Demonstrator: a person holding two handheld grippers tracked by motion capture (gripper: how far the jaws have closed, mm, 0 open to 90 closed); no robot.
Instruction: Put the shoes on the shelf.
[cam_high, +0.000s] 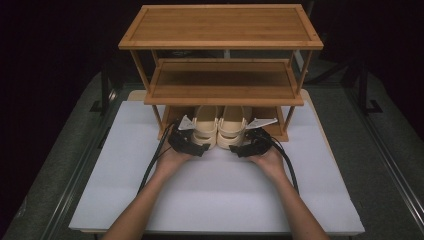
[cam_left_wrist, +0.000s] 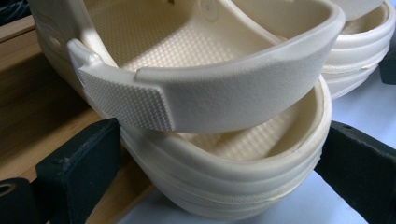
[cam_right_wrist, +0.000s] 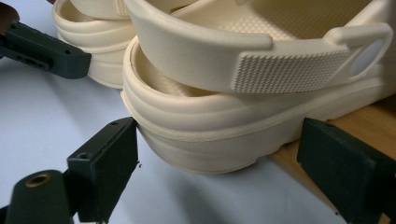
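High view, middle of the frame: left shoe (cam_high: 205, 127) and right shoe (cam_high: 232, 127) side by side on the lowest shelf of the rack (cam_high: 220, 42), toes tucked under, heels poking out over the white table (cam_high: 220, 195). Left claw (cam_high: 197, 147) at the heel of the left shoe, right claw (cam_high: 245, 149) at the heel of the right shoe, one hand behind each.

Left gripper view: jaws spread wide, one on each side of the heel, low by the sole. Left pad touching at the lower left of the frame, right pad touching at the right edge. Looks like a hold on the left shoe, a wide one.

Right gripper view: jaws spread wide too, heel between them. Left pad touching the sole at the lower left; right pad just beside it at the lower right (touching or just apart, too close to call). Cannot tell whether squeezing or only waiting around the heel.

Step in hand, by the look of it: sliding the pair along the lowest shelf, one shoe per claw. In or out? Hard to say.

Next move calls for both hands going together, straight and level. Keep the soles flat on the wood. Squeeze enough not to slip, but not enough to squash the soft heels. Mind the rack legs on both sides and the shelf just above.
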